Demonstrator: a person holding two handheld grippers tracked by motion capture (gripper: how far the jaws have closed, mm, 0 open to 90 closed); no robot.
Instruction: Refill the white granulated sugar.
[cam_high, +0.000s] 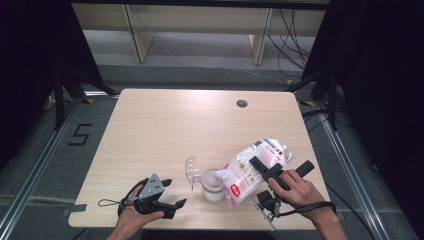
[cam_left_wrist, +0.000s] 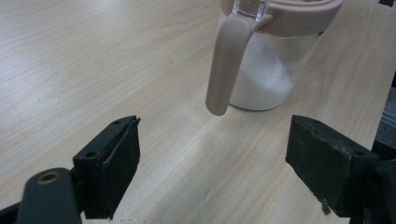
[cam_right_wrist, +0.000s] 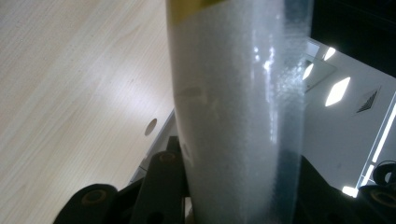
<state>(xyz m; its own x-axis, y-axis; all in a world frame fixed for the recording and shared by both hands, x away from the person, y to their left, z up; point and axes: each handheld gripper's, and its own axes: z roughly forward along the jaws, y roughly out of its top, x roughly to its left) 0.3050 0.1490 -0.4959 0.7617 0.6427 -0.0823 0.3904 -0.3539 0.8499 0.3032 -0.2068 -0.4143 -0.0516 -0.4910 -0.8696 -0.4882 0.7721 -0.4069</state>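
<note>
Bag (cam_high: 252, 167) of white granules clamped in right claw (cam_high: 263, 168), tilted over jar (cam_high: 213, 184) just beside it. Left claw (cam_high: 170, 194) jaws apart, empty, jar handle (cam_left_wrist: 224, 65) just ahead on table (cam_high: 165, 130).

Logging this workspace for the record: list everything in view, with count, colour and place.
Jar: one, clear with beige rim and handle, white powder inside, near table edge, clear lid flipped open.
Bag: one, white with red print, tilted over the jar, clamped in the right gripper.
Table: one, light wood, with a dark round hole near the far edge.
Left gripper: one, black, jaws apart, facing the jar handle.
Right gripper: one, black, on the bag.
</note>
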